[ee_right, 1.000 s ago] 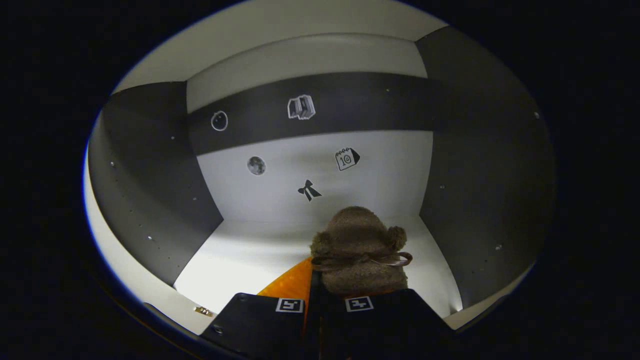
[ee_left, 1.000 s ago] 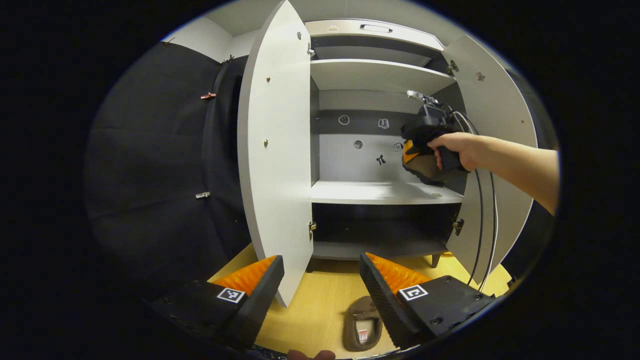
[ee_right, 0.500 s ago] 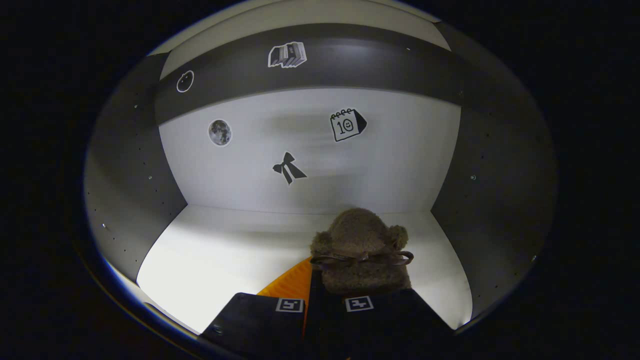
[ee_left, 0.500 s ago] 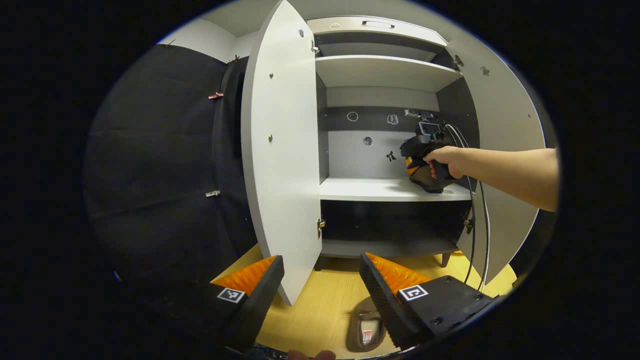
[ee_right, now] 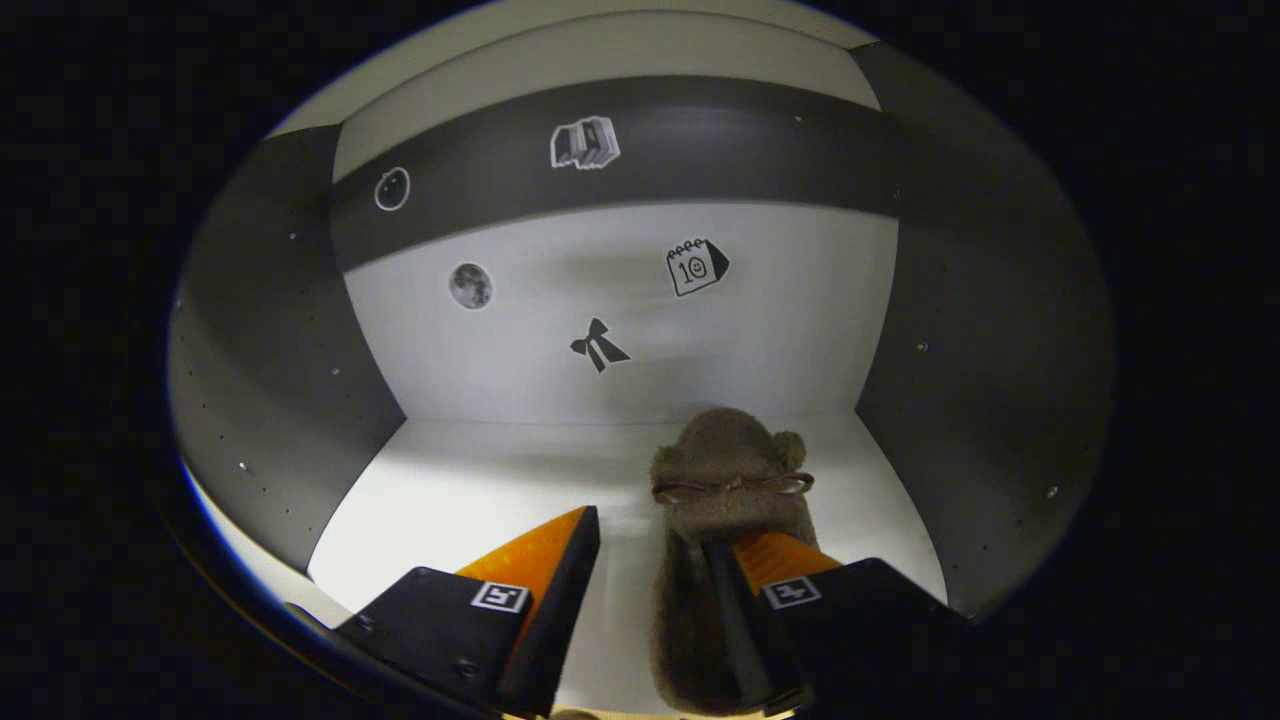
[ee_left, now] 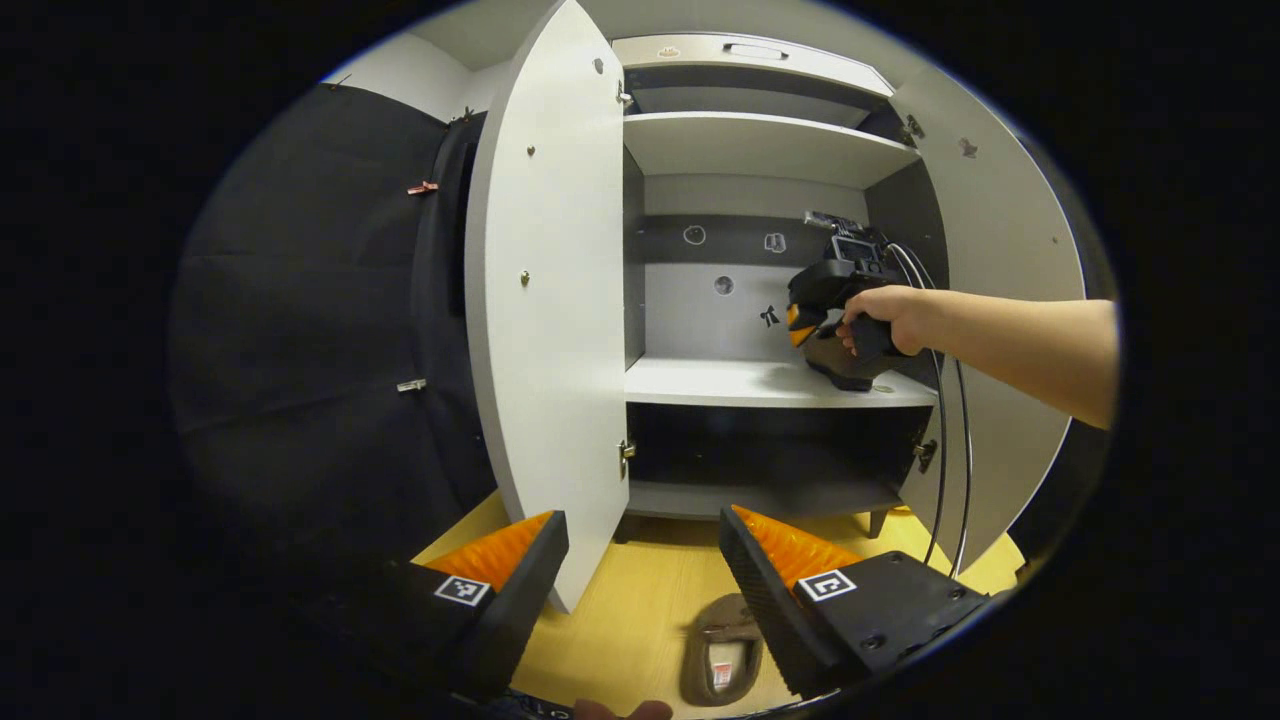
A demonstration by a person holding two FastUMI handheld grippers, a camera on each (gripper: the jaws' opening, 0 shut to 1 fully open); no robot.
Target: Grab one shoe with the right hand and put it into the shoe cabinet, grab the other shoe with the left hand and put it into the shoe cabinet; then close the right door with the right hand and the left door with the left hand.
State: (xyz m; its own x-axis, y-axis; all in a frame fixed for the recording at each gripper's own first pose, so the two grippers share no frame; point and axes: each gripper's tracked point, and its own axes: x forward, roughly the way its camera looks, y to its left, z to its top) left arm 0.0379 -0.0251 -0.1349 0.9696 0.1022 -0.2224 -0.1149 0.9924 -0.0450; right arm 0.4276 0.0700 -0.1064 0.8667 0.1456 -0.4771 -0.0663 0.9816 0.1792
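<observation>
Slipper (ee_right: 727, 480) on shelf (ee_right: 480, 490) – (right side)

Yellow wood floor (ee_left: 640, 600), black cloth wall (ee_left: 300, 330) at left

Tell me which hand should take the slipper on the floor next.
Left. The left tongs are open and empty, with the floor slipper right below them. The right tongs are open inside the cabinet, beside the other slipper resting on the shelf.

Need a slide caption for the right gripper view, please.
Right gripper, jaws open, over the fuzzy brown slipper resting on the cabinet's white shelf.
</observation>
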